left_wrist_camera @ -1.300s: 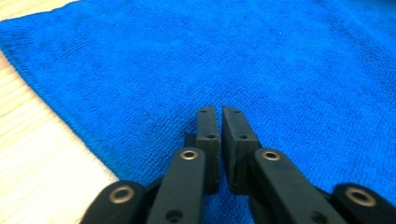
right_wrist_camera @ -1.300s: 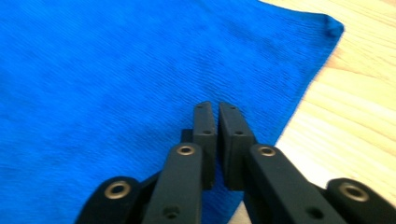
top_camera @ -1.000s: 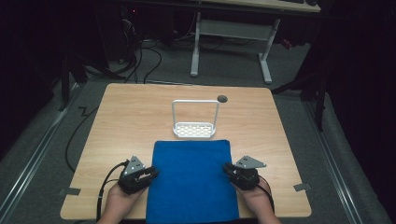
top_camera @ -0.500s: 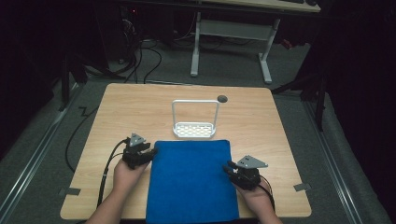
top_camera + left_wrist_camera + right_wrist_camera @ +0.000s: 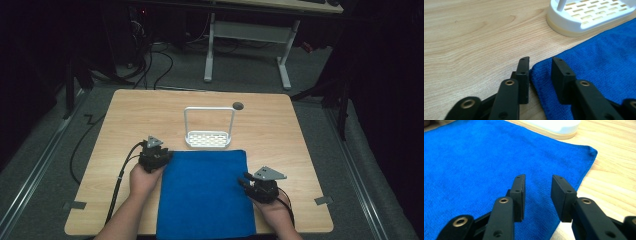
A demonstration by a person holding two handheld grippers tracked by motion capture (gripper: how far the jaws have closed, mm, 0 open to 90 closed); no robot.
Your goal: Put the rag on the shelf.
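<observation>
A blue cloth [image 5: 205,192] lies spread flat on the wooden table [image 5: 280,130], reaching its near edge. My left gripper [image 5: 164,155] is at the cloth's far left corner. In the left gripper view this gripper [image 5: 540,62] is open, its jaws straddling that cloth corner [image 5: 537,68] low over the wood. My right gripper [image 5: 246,181] is at the cloth's right edge, about midway along. In the right gripper view it [image 5: 538,179] stands open over the cloth [image 5: 474,162], with nothing between its fingers.
A white slotted rack [image 5: 209,134] with a tall wire handle stands just beyond the cloth's far edge; its base [image 5: 594,15] is close ahead of the left gripper. A small round hole [image 5: 238,105] sits at the table's far side. Cables trail off the table's left.
My left gripper has moved forward along the cloth's left edge, from the near part of the table to the far left corner. The right gripper has hardly moved.
</observation>
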